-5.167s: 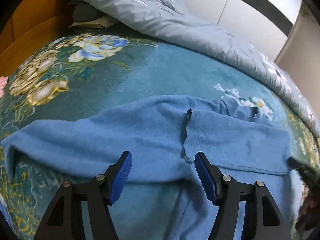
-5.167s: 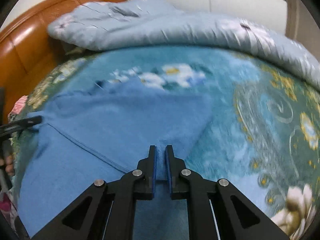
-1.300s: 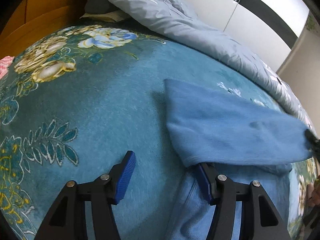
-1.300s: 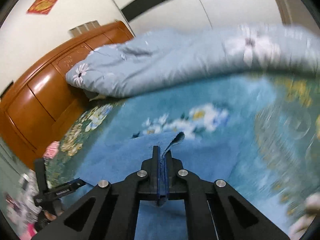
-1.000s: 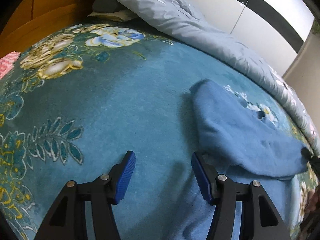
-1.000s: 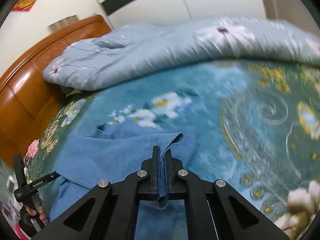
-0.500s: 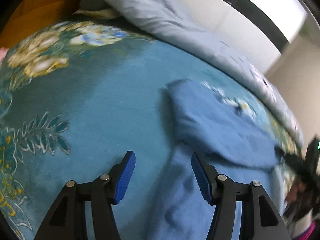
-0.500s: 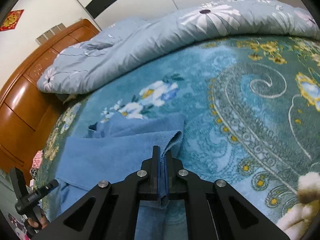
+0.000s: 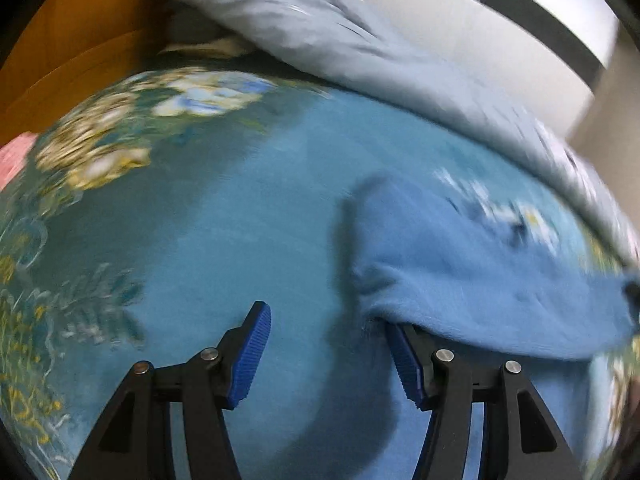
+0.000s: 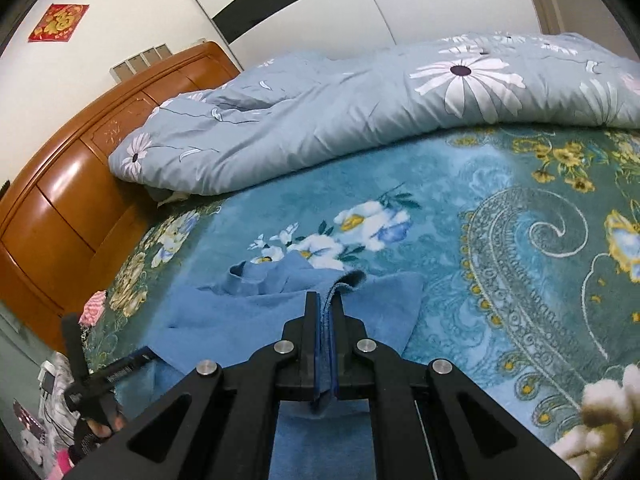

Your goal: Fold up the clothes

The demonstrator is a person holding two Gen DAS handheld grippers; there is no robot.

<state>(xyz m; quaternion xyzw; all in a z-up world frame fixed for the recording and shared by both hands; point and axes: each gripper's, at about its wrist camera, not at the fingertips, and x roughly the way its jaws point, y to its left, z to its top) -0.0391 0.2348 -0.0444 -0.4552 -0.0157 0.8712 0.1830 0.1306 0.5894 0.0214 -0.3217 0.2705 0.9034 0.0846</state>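
A blue fleece garment (image 9: pixel 460 272) lies on the teal floral bedspread (image 9: pixel 224 220), with one part folded back over itself. My right gripper (image 10: pixel 325 298) is shut on an edge of the blue garment (image 10: pixel 248 320) and holds that edge a little above the bed. My left gripper (image 9: pixel 325 320) stands open over the bedspread just left of the fold. The folded flap drapes over the tip of its right finger, and nothing is pinched. In the right wrist view the left gripper (image 10: pixel 108 372) shows at the lower left, held by a gloved hand (image 10: pixel 94 428).
A bunched grey-blue duvet (image 10: pixel 360 120) with daisy prints runs along the far side of the bed. A wooden headboard (image 10: pixel 80 184) stands at the left. Pink fabric (image 10: pixel 94 308) lies at the bed's left edge. White wardrobe doors (image 10: pixel 440 0) rise behind.
The right gripper has lifted and tilted up with the garment's edge. In the blurred left view the folded flap has come nearer, and it now lies over the left gripper's right fingertip.
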